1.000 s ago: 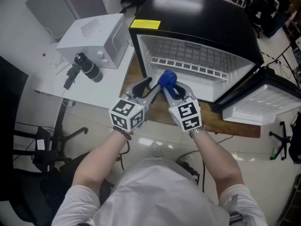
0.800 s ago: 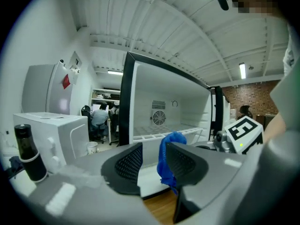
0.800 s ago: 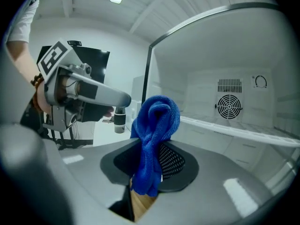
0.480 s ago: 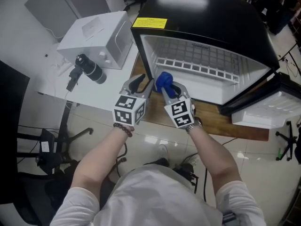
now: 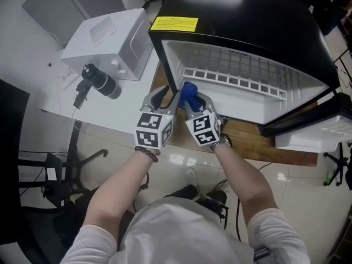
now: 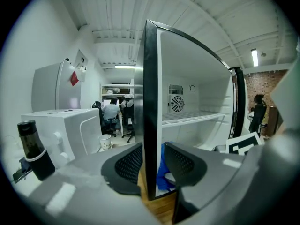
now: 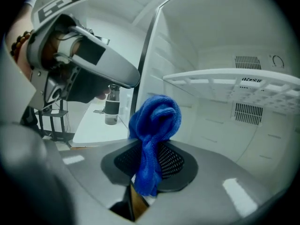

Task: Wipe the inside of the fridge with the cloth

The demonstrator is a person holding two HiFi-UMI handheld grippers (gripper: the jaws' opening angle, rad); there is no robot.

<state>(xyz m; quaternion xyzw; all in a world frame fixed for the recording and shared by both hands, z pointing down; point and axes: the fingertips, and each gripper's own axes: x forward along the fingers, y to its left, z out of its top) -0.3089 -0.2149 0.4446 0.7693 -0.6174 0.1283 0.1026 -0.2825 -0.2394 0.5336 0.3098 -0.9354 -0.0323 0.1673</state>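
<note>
Right gripper view shows the right tongs [image 7: 149, 165], which have just been closing, clamped on the blue cloth [image 7: 157, 116]. They pinch it low, so a bunched wad stands proud of the tips. That looks meant to let soft cloth, not plastic, meet the fridge [image 5: 247, 15] lining. The cloth hangs at the fridge mouth, near the lower left corner, not yet against any inner surface.

The left tongs [image 6: 152, 163] straddle the front edge of the fridge's left side wall [image 6: 150, 78]. They have just been closing round it, though a sliver of gap shows at the inner pad. The placement suggests bracing the small fridge so that it won't slide during wiping.
</note>
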